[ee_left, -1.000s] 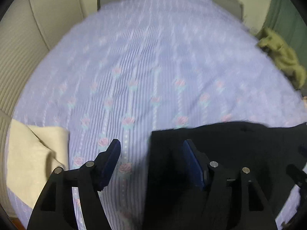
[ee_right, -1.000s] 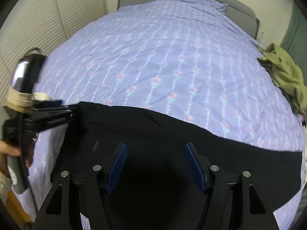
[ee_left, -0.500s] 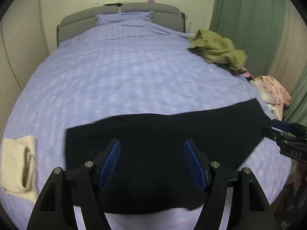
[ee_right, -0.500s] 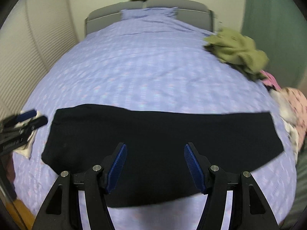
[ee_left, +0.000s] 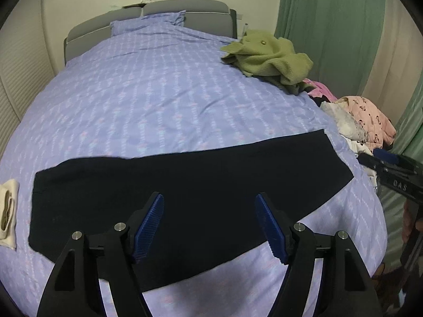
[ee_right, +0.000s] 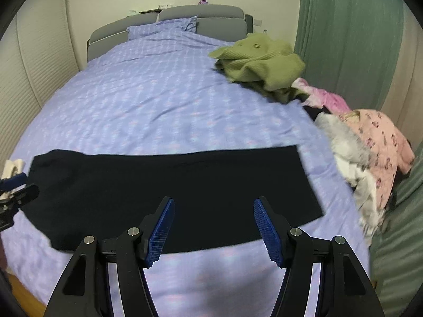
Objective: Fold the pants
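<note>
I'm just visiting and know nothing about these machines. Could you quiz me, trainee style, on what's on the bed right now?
1. True or false: the left claw is clamped on the black pants.
2. Multiple choice: the olive-green garment lies
A. on top of the pants
B. at the far right of the bed, near the green curtain
C. on the purple pillow
3. Fill in: in the left wrist view, the folded ____ cloth lies just past the pants' left end.

Key
1. False: both the left and the right claw are open, holding nothing, and the pants lie flat.
2. B
3. cream
</note>
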Demonstrator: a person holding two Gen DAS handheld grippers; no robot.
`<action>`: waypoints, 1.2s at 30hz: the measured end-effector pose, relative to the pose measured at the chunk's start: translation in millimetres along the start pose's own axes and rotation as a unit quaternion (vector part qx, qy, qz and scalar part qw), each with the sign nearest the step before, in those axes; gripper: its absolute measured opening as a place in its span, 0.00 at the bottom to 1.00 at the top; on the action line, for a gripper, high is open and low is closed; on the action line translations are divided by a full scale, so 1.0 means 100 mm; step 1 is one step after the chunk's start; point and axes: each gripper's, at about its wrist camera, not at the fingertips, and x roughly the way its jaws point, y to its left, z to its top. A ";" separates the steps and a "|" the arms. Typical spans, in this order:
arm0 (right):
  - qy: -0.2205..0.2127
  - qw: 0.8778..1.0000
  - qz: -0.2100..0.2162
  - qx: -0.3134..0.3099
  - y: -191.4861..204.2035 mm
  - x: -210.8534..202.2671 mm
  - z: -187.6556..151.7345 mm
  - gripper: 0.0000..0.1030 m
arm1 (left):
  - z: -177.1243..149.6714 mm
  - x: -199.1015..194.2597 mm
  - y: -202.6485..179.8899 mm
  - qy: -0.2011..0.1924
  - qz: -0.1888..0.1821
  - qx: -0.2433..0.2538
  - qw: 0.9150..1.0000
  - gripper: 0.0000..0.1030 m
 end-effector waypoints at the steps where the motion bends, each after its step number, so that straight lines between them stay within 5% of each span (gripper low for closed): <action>1: -0.004 1.000 -0.001 -0.002 -0.13 0.05 0.04 0.62 | 0.06 0.08 -0.14 0.000 0.002 0.003 1.000 0.71; 12: -0.027 0.999 0.026 0.030 -1.30 1.12 0.30 0.62 | 0.68 1.30 -1.21 0.024 -0.015 0.025 0.999 0.72; 21: 0.037 0.998 0.041 0.024 -1.77 2.12 0.38 0.52 | 0.82 2.11 -1.51 0.076 -0.012 0.016 0.997 0.72; 36: 0.095 0.995 0.033 0.025 -1.83 2.74 0.39 0.42 | 0.77 2.32 -1.61 0.100 -0.027 0.003 0.995 0.72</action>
